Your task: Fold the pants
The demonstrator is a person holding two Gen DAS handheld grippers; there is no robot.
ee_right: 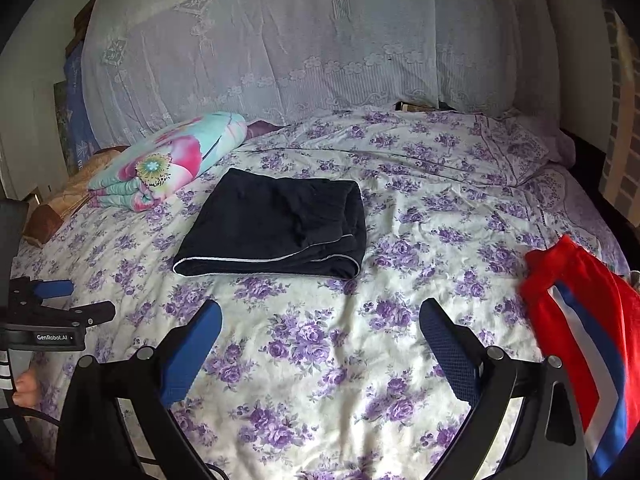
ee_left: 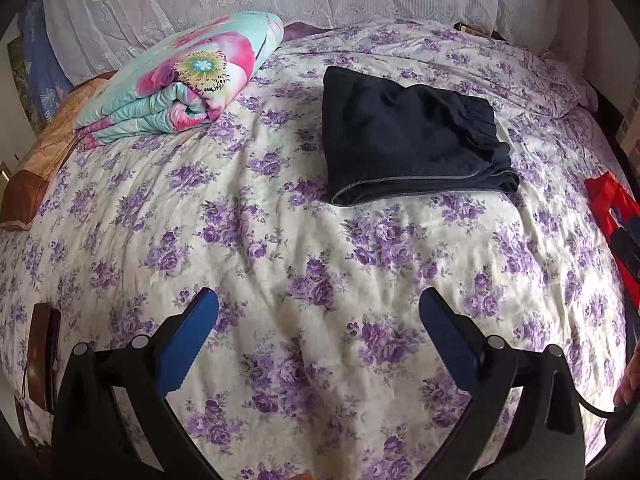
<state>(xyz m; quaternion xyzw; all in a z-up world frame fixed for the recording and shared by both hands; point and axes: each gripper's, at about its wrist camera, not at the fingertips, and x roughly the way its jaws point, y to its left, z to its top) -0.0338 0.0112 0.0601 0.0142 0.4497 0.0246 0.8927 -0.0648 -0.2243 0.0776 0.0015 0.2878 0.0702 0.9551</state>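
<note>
Floral bedding covers the bed point(ee_left: 304, 280), where dark pants point(ee_left: 412, 152) already lie folded into a neat rectangle mid-bed. Both tongs, left point(ee_left: 320, 312) and right point(ee_right: 320, 324), hover wide and empty. Red pants point(ee_right: 580, 320) at the right edge look unfolded, likely next.

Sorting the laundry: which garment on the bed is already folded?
The dark navy pants, a neat rectangle mid-bed. The red striped garment lies loose at the right edge.

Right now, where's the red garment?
The red garment lies at the right edge of the floral bedspread, right of the folded dark pants, just beyond the open right gripper.
</note>
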